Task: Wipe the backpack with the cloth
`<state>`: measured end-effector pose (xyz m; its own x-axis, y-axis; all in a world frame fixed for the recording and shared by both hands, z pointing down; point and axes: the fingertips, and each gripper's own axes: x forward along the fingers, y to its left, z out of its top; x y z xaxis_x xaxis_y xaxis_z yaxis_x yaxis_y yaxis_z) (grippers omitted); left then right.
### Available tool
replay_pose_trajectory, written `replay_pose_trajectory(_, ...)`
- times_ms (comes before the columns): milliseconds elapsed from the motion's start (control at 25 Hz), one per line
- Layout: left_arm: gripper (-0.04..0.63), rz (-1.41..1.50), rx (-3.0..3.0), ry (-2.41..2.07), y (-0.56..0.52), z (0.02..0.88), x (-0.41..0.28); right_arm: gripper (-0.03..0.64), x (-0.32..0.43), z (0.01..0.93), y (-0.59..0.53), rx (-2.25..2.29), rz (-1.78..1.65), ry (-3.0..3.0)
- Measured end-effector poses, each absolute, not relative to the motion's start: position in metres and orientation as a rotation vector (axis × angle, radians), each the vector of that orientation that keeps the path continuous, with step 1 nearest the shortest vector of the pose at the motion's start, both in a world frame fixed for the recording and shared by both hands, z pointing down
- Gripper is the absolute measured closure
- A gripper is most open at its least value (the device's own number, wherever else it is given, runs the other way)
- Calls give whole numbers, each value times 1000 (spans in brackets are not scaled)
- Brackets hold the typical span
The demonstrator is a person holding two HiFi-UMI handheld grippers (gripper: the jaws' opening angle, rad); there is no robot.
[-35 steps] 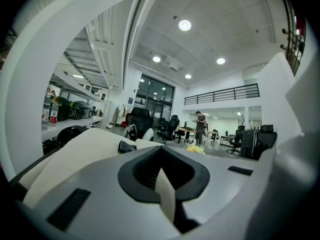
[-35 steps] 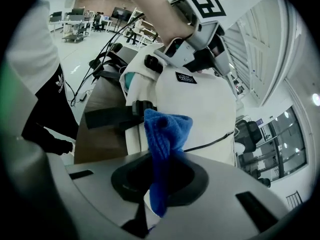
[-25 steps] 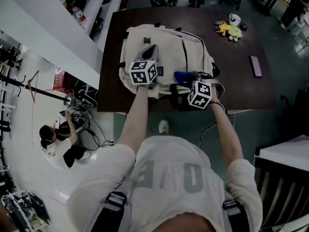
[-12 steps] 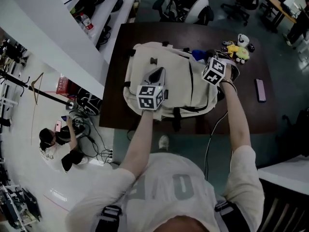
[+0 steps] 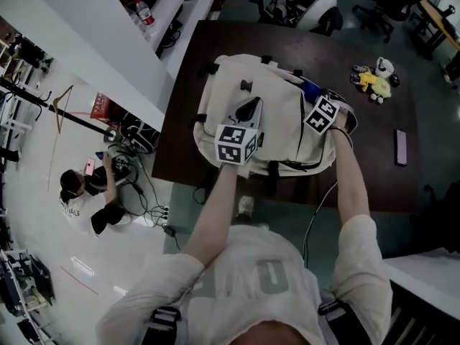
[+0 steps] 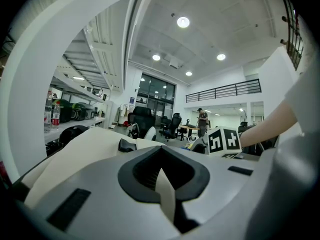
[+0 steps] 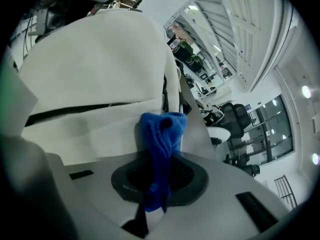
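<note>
A cream backpack [image 5: 277, 110] lies flat on the dark brown table [image 5: 374, 175]. My left gripper [image 5: 249, 111] rests on the middle of the pack's front panel, jaws shut, nothing visibly held; in the left gripper view [image 6: 162, 173] the pack [image 6: 95, 139] spreads out beyond it. My right gripper [image 5: 315, 99] is at the pack's far right side, shut on a blue cloth [image 5: 310, 90]. The right gripper view shows the cloth [image 7: 161, 131] bunched between the jaws [image 7: 159, 159] and pressed against the pack's fabric [image 7: 100, 69] near a black zipper line.
Small plush toys [image 5: 377, 80] and a phone [image 5: 400, 147] lie on the table's right part. Office chairs [image 5: 316, 9] stand beyond the far edge. A white shelf unit [image 5: 108, 42] runs along the left, and a person [image 5: 83, 196] crouches on the floor there.
My right gripper carried the blue cloth from the pack's near right corner up along its right side to the far right. The left gripper stayed on the front panel.
</note>
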<state>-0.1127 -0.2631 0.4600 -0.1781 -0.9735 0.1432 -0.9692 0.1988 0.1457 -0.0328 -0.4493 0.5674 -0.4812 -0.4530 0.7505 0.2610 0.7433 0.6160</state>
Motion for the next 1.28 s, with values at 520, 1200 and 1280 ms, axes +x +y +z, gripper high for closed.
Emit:
replay_pose_trajectory(520,592,-45,1882,-2264,-261,460,-114,579,17,587,-396,120,-861,-1898)
replay_pose_trajectory(1200,592,-46,1881,-2250,-252,461,-109,579,99,605,-298,138,-821,-1911)
replay_pose_trajectory(1280,592,-53,1872,-2250,-249,463,-108,580,105,604,-285,129,-828,-1920)
